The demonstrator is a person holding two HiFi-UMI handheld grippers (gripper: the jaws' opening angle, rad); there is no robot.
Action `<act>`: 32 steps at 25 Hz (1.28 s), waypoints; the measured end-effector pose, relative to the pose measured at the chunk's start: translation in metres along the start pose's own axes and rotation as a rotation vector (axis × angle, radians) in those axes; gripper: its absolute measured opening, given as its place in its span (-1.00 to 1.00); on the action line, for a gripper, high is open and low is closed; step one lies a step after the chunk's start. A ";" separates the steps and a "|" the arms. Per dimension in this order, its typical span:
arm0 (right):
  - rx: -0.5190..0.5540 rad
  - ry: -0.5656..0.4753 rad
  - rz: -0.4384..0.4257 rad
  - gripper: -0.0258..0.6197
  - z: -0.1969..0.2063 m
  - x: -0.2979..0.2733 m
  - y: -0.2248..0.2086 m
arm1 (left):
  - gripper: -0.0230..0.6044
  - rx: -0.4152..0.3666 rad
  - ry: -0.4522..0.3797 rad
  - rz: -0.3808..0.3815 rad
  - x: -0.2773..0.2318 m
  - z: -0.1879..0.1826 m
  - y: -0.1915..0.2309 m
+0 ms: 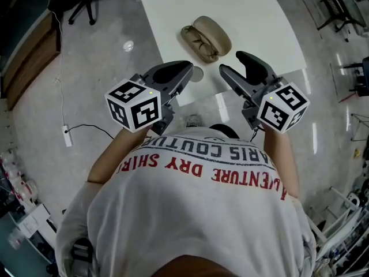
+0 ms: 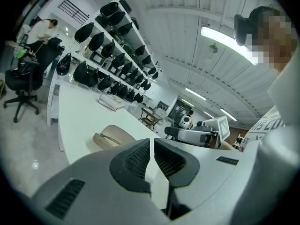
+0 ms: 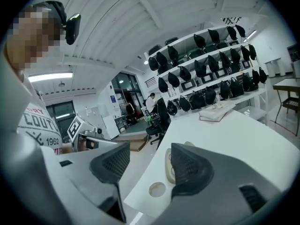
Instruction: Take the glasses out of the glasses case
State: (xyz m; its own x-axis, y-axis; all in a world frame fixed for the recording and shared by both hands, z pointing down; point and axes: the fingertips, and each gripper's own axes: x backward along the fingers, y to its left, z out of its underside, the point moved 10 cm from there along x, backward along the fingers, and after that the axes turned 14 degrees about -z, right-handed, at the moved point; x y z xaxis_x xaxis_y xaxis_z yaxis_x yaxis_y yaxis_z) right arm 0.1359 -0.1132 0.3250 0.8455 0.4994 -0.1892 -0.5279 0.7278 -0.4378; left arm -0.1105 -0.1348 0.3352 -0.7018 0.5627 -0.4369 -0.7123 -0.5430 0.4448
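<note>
On the white table (image 1: 253,16) lies an open tan glasses case (image 1: 206,37), its lid tipped back to the right. The glasses (image 1: 199,44) rest in its lower half. Both grippers hover over the table's near edge, short of the case and apart from it. My left gripper (image 1: 183,69) is shut with nothing between its jaws; in its own view the left gripper (image 2: 151,146) points at the case (image 2: 110,136). My right gripper (image 1: 230,63) stands open and empty. In the right gripper view the right gripper (image 3: 147,165) frames the case (image 3: 168,167), which is partly hidden by the right jaw.
A round grommet hole (image 1: 197,74) marks the table's near edge, just in front of the left jaws. A book (image 3: 216,112) lies far back on the table. An office chair (image 1: 86,4) and a cable with a plug block (image 1: 67,135) are on the floor at left.
</note>
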 end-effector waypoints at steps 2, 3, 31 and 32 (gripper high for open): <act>-0.004 0.023 0.008 -0.13 0.001 -0.007 -0.008 | -0.78 0.005 -0.001 -0.009 -0.002 -0.001 0.006; -0.004 0.035 0.012 -0.13 0.002 -0.011 -0.012 | -0.78 0.010 -0.002 -0.014 -0.004 -0.001 0.010; -0.084 0.419 0.099 -0.27 0.036 -0.122 -0.119 | -0.78 0.137 0.026 -0.152 -0.046 -0.013 0.074; -0.074 0.434 0.106 -0.27 0.036 -0.125 -0.120 | -0.78 0.133 0.023 -0.149 -0.047 -0.013 0.075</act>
State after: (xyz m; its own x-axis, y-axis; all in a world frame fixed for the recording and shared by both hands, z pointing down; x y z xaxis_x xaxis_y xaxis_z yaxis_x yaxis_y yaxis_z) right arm 0.0910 -0.2460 0.4330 0.7511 0.3143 -0.5806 -0.6195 0.6396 -0.4551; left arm -0.1311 -0.2093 0.3789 -0.5902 0.6153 -0.5226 -0.8012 -0.3670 0.4727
